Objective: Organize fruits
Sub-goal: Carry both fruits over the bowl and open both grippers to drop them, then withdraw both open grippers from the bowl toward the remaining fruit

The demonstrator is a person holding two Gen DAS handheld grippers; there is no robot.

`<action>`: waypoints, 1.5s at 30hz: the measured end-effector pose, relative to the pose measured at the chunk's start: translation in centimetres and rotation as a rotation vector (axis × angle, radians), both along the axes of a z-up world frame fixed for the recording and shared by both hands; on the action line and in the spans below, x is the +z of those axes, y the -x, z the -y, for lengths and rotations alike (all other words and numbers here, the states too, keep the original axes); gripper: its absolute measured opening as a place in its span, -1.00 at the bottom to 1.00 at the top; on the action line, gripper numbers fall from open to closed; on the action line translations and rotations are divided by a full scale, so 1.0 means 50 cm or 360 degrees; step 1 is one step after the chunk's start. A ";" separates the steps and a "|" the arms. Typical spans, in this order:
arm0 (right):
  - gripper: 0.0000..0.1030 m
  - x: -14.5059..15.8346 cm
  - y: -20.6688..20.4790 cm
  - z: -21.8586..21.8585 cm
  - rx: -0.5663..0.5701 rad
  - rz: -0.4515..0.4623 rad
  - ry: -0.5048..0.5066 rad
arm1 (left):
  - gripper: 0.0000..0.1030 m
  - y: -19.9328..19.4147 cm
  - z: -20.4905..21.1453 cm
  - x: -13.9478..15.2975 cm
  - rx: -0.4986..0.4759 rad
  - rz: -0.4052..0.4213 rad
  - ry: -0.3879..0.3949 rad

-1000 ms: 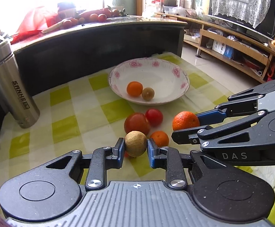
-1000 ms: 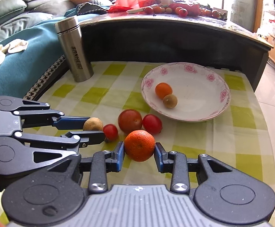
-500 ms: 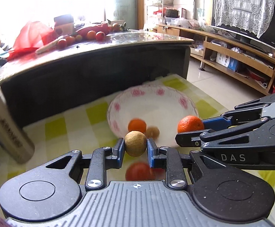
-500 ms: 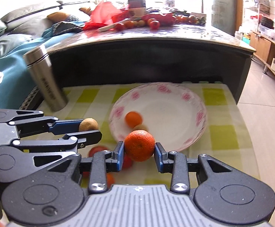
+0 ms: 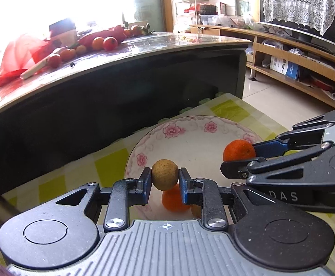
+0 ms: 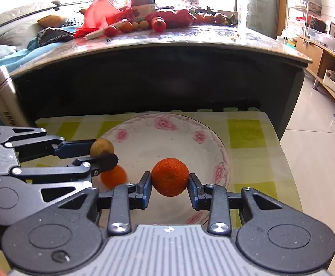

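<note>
Left wrist view: the left gripper [image 5: 165, 181], clamped on a small round brown fruit [image 5: 164, 177], has risen from the checked cloth and now hangs over the floral white bowl [image 5: 197, 135]. Alongside, the right gripper [image 6: 170, 184] pinches a round orange tangerine [image 6: 170, 176] above the same bowl (both lifted together). Release looks next.

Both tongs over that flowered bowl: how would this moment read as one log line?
left tongs: shut on brown fruit | right tongs: shut on orange | both above flowered bowl | next: probably release
</note>
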State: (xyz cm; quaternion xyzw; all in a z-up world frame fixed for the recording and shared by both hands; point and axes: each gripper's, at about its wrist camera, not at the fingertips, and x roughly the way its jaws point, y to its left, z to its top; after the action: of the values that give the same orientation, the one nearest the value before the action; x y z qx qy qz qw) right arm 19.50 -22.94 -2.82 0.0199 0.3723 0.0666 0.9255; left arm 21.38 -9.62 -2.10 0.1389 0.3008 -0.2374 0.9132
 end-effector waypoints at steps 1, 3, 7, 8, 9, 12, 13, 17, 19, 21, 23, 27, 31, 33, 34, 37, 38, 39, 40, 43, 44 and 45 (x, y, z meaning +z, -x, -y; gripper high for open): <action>-0.25 -0.004 -0.007 0.002 0.0000 -0.0004 0.0005 | -0.40 -0.005 0.002 -0.002 0.0003 -0.0003 0.0004; -0.25 -0.014 -0.016 0.001 0.0017 -0.0024 0.0004 | -0.39 -0.016 0.004 -0.004 0.0004 -0.0012 0.0025; -0.25 -0.029 -0.025 0.002 0.0011 -0.0039 0.0012 | -0.37 -0.026 0.013 -0.010 -0.0003 0.0001 0.0000; -0.24 -0.030 -0.027 0.003 0.0013 -0.0043 0.0010 | -0.37 -0.027 0.013 -0.012 -0.0003 -0.0002 0.0003; -0.24 -0.031 -0.029 0.004 0.0012 -0.0046 0.0007 | -0.37 -0.029 0.013 -0.013 -0.0003 -0.0005 0.0005; -0.23 -0.033 -0.031 0.001 0.0013 -0.0044 0.0024 | -0.36 -0.030 0.012 -0.016 0.0001 -0.0010 -0.0002; -0.23 -0.034 -0.031 -0.001 0.0015 -0.0043 0.0031 | -0.36 -0.031 0.012 -0.015 0.0002 -0.0012 -0.0007; -0.23 -0.031 -0.028 -0.004 0.0019 -0.0020 0.0057 | -0.33 -0.032 0.013 -0.010 0.0005 -0.0004 -0.0010; -0.23 -0.027 -0.027 -0.002 0.0002 -0.0007 0.0051 | -0.29 -0.031 0.011 -0.005 0.0009 0.0005 -0.0005; -0.20 -0.022 -0.027 0.001 -0.0001 -0.0001 0.0043 | -0.28 -0.029 0.005 0.003 0.0019 0.0010 0.0003; -0.19 -0.015 -0.024 0.003 -0.0012 0.0020 0.0041 | -0.28 -0.025 -0.003 0.012 0.0026 0.0012 0.0013; -0.19 0.003 -0.015 0.006 -0.0026 0.0052 0.0029 | -0.28 -0.006 -0.030 0.040 0.0042 0.0016 0.0039; -0.19 0.032 0.011 0.008 -0.0047 0.0083 0.0008 | -0.28 0.030 -0.069 0.069 0.0072 0.0003 0.0095; -0.19 0.046 0.028 0.004 -0.0048 0.0085 -0.0004 | -0.28 0.054 -0.089 0.078 0.0082 -0.0012 0.0111; -0.19 0.051 0.039 0.000 -0.0039 0.0083 -0.0014 | -0.28 0.067 -0.097 0.081 0.0084 -0.0017 0.0112; -0.18 0.061 0.083 -0.020 0.0004 0.0074 -0.0020 | -0.26 0.112 -0.124 0.082 0.0094 -0.0038 0.0125; -0.18 0.061 0.097 -0.029 0.0024 0.0063 -0.0023 | -0.26 0.126 -0.133 0.080 0.0101 -0.0054 0.0134; -0.19 0.059 0.111 -0.039 0.0044 0.0046 -0.0026 | -0.25 0.139 -0.142 0.077 0.0109 -0.0069 0.0143; -0.18 0.056 0.126 -0.050 0.0065 0.0028 -0.0026 | -0.25 0.151 -0.149 0.074 0.0117 -0.0085 0.0148; -0.18 0.043 0.171 -0.082 0.0124 -0.0031 -0.0023 | -0.24 0.179 -0.163 0.060 0.0124 -0.0138 0.0134; -0.18 0.039 0.185 -0.092 0.0144 -0.0059 -0.0019 | -0.24 0.187 -0.167 0.056 0.0124 -0.0156 0.0126; -0.18 0.034 0.198 -0.102 0.0163 -0.0083 -0.0013 | -0.22 0.193 -0.170 0.053 0.0120 -0.0174 0.0120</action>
State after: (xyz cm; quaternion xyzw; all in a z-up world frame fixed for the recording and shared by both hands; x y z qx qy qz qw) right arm 9.60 -17.85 -1.11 0.0063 0.3966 0.1148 0.9107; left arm 11.74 -1.11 0.54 0.0798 0.3461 -0.2212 0.9083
